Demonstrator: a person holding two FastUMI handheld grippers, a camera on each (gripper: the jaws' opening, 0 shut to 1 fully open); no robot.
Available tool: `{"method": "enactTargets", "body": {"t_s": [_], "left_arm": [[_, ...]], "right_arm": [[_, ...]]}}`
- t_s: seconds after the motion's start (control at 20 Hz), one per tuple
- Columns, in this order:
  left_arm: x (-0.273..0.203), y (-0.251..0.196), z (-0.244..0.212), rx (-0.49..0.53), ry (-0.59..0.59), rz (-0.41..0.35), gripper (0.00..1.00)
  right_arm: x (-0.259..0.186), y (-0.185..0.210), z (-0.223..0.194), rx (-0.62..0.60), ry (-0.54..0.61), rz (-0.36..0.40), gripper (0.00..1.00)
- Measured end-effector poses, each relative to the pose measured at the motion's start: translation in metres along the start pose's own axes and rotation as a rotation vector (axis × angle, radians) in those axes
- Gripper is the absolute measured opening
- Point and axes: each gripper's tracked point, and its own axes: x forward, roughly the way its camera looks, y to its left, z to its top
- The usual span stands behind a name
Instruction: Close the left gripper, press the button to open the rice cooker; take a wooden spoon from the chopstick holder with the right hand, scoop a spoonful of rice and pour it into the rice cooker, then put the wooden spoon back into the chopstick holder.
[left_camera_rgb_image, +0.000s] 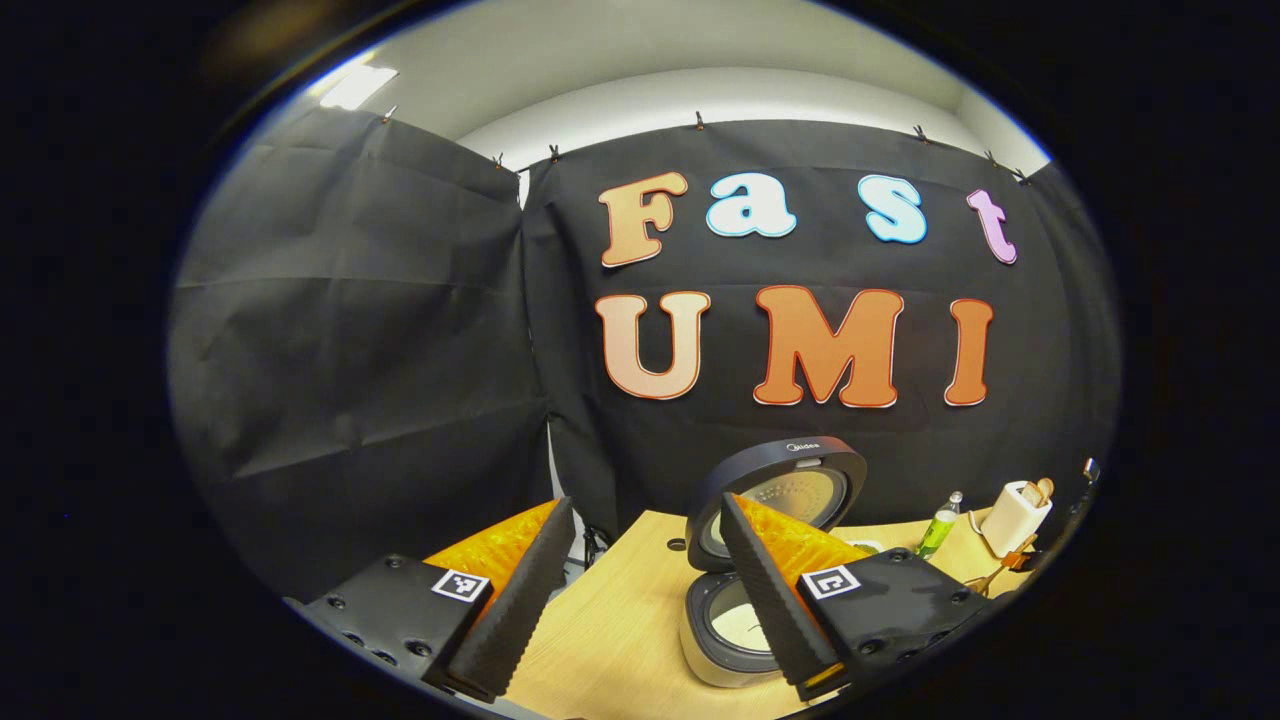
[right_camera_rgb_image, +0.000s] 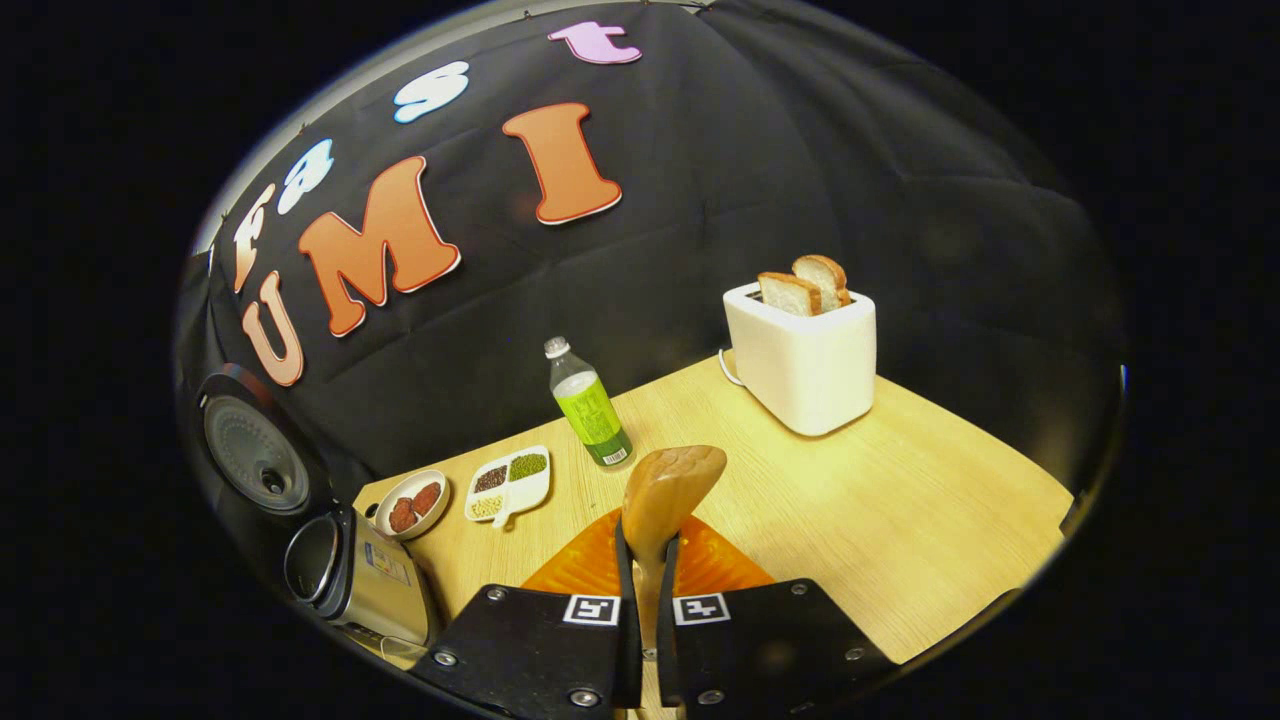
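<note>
The rice cooker (left_camera_rgb_image: 735, 625) stands open on the wooden table, its dark lid (left_camera_rgb_image: 778, 492) upright and the pale inner pot showing. My left gripper (left_camera_rgb_image: 646, 503) is open with nothing between its fingers; it hovers in front of the cooker, and its right finger covers part of the pot. In the right gripper view, my right gripper (right_camera_rgb_image: 648, 535) is shut on the handle of a wooden spoon (right_camera_rgb_image: 670, 488), whose bowl sticks up past the fingertips above the table. The open rice cooker (right_camera_rgb_image: 345, 575) sits at that view's far left, well apart from the spoon.
A green bottle (right_camera_rgb_image: 590, 405), a white toaster (right_camera_rgb_image: 800, 355) with two bread slices, a divided dish of grains (right_camera_rgb_image: 508, 480) and a small plate of reddish pieces (right_camera_rgb_image: 410, 503) stand on the table (right_camera_rgb_image: 900, 520). Black cloth walls the booth behind.
</note>
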Motion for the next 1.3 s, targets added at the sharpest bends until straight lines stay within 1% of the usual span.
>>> {"method": "enactTargets", "body": {"t_s": [0.05,0.1,0.15,0.2,0.25,0.3,0.35,0.4,0.45,0.5,0.55,0.6,0.65,0.7,0.75,0.8,0.95,1.05,1.1,1.2,1.25,1.3], "left_arm": [[-0.001,-0.001,0.001,0.007,-0.001,0.004,1.0],[0.0,-0.002,0.003,0.01,-0.002,0.005,0.98],[0.0,-0.004,0.003,0.011,-0.003,0.004,0.98],[0.002,-0.007,0.003,0.01,-0.002,0.001,0.97],[0.004,-0.011,0.004,0.008,-0.001,-0.003,0.96],[0.008,-0.016,0.006,0.004,-0.001,-0.008,0.95],[0.011,-0.021,0.005,-0.002,-0.002,-0.016,0.94],[0.014,-0.028,0.005,-0.008,-0.001,-0.025,0.98],[0.018,-0.033,0.005,-0.012,0.0,-0.033,1.0],[0.021,-0.039,0.005,-0.008,0.004,-0.034,0.98],[0.027,-0.045,0.009,0.001,-0.002,-0.038,0.94],[0.031,-0.054,0.013,0.009,-0.01,-0.049,0.94],[0.036,-0.062,0.016,0.014,-0.016,-0.06,0.94],[0.042,-0.071,0.021,0.014,-0.024,-0.073,1.0],[0.046,-0.08,0.026,0.01,-0.03,-0.087,0.99],[0.053,-0.09,0.031,0.002,-0.037,-0.102,0.99],[0.079,-0.114,0.05,-0.009,-0.055,-0.137,0.97],[0.103,-0.126,0.063,-0.01,-0.061,-0.146,0.97],[0.114,-0.132,0.071,-0.005,-0.071,-0.147,0.94],[0.135,-0.144,0.086,0.015,-0.099,-0.139,0.98],[0.146,-0.153,0.09,0.021,-0.107,-0.147,1.0],[0.158,-0.162,0.09,0.026,-0.104,-0.156,0.99]], "right_arm": [[0.004,0.0,-0.003,0.017,-0.009,0.011,0.05],[0.001,0.002,0.0,0.032,0.001,0.015,0.09],[0.001,-0.001,0.0,0.039,0.001,0.015,0.1],[-0.002,-0.004,0.001,0.037,0.007,0.006,0.15],[-0.004,-0.01,0.004,0.022,0.009,-0.013,0.12],[-0.008,-0.018,0.007,0.002,0.009,-0.033,0.28],[-0.012,-0.025,0.013,-0.02,0.004,-0.051,0.34],[-0.019,-0.031,0.02,-0.037,0.0,-0.063,0.45],[-0.028,-0.038,0.027,-0.051,0.005,-0.07,0.5],[-0.035,-0.043,0.036,-0.065,0.001,-0.072,0.58],[-0.044,-0.048,0.048,-0.08,-0.015,-0.075,0.61],[-0.051,-0.054,0.06,-0.097,-0.035,-0.083,0.69],[-0.06,-0.059,0.071,-0.115,-0.053,-0.09,0.72],[-0.069,-0.062,0.082,-0.13,-0.069,-0.093,0.8],[-0.079,-0.064,0.094,-0.143,-0.085,-0.091,0.84],[-0.087,-0.066,0.103,-0.157,-0.1,-0.092,0.93],[-0.108,-0.072,0.126,-0.184,-0.155,-0.102,0.95],[-0.118,-0.078,0.13,-0.181,-0.168,-0.112,0.94],[-0.121,-0.081,0.129,-0.181,-0.167,-0.119,0.95],[-0.126,-0.087,0.127,-0.187,-0.163,-0.136,0.95],[-0.129,-0.09,0.127,-0.19,-0.165,-0.144,0.95],[-0.132,-0.093,0.128,-0.192,-0.166,-0.151,0.95]]}}
